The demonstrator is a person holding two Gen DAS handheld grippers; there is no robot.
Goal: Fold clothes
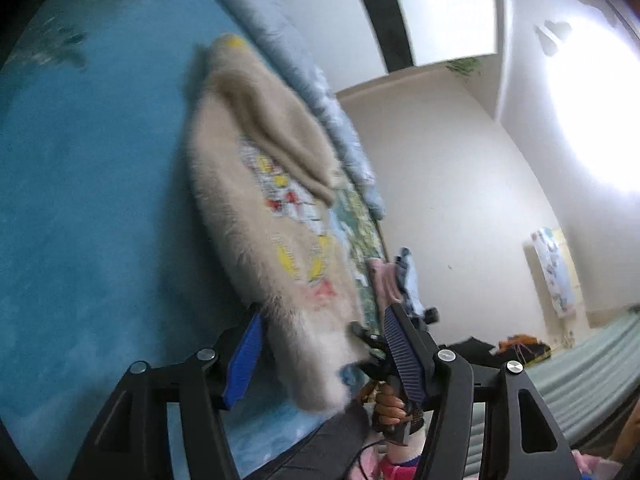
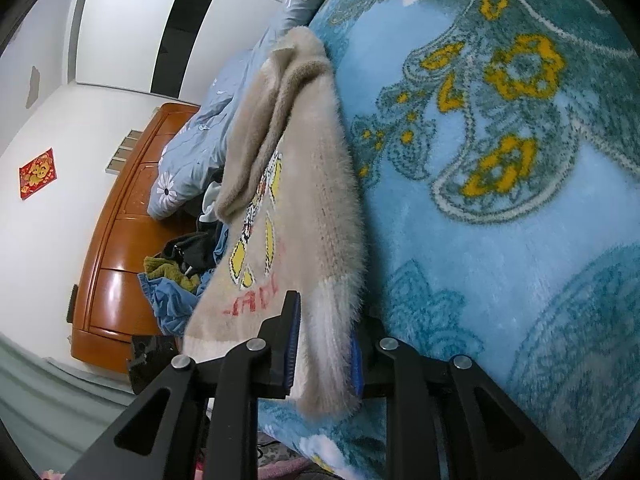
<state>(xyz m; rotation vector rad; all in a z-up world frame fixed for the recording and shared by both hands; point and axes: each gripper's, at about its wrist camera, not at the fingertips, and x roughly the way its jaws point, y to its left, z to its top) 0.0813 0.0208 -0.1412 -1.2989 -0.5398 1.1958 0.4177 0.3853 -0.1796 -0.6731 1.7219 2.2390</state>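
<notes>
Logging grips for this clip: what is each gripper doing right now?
Left gripper: open, fluffy beige knitted sweater hem between its jaws, ungripped.
Right gripper: shut on the sweater hem.

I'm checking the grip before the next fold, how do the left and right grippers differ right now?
The left gripper stands open around the beige sweater hem, while the right gripper stands narrow, with its pads against the hem. Both are at the sweater's near edge.
</notes>
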